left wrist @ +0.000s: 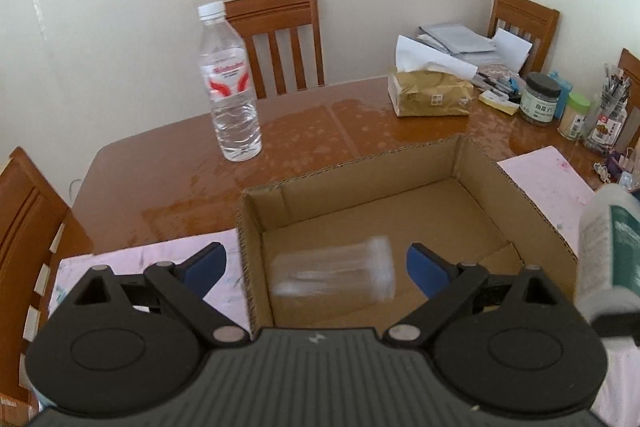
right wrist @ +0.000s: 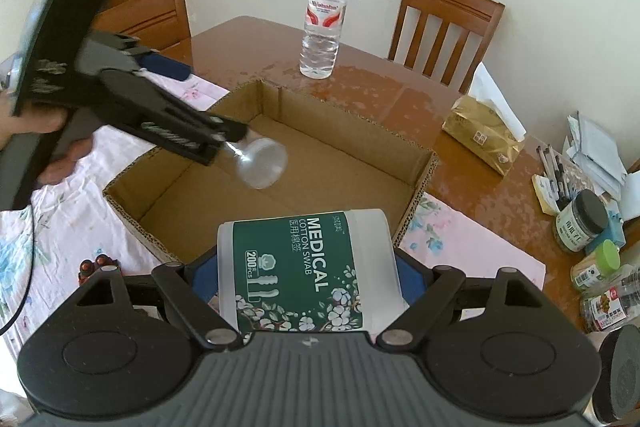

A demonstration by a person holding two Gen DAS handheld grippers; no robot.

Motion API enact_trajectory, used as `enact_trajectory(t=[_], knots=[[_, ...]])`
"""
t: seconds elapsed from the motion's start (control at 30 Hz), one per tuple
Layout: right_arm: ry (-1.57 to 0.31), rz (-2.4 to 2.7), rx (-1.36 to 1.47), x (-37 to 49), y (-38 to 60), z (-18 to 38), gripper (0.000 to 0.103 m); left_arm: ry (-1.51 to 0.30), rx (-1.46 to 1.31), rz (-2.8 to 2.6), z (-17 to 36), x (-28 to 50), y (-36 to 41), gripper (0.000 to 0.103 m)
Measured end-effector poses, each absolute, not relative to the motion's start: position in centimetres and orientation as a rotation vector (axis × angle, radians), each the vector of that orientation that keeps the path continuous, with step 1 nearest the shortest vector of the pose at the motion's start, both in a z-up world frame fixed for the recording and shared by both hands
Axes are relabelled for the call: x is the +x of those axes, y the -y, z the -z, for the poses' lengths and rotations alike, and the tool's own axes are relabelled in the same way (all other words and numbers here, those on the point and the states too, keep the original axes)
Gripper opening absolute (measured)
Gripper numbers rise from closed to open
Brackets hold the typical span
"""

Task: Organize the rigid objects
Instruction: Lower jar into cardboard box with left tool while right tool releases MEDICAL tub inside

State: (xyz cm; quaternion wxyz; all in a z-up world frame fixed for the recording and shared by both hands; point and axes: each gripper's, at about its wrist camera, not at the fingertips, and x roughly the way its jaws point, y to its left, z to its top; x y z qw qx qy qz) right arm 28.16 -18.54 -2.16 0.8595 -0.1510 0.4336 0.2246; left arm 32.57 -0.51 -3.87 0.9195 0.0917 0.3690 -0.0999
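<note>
Glossy wooden table [left wrist: 168, 183], corrugated cardboard box [left wrist: 516, 203], clear plastic bottle [left wrist: 230, 83].

The cotton swab container [right wrist: 304, 267] wears a dark green label with white flowers and lettering. The cardboard box [left wrist: 516, 195] is plain brown, the water bottle [left wrist: 230, 83] clear with a red-and-white label. A pale pink floral cloth [right wrist: 472, 247] covers the near part of the glossy brown table [left wrist: 320, 115].

Wooden table [left wrist: 160, 171] bears box [left wrist: 516, 203], bottle [left wrist: 230, 87], tissues [left wrist: 430, 95].

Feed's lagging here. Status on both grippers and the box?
Left gripper open, clear cup blurred between its fingers, over the box. Right gripper shut on swab tub at box edge. Box interior unobstructed.
</note>
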Motion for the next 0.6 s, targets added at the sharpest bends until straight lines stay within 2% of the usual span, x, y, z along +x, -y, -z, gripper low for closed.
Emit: enact_trajectory(t=[0.6], knots=[[-0.917,-0.454,-0.303,34.3,17.4,3.1,0.088,-0.726,-0.001,-0.018,2.4,22.7,-3.0,0.1]])
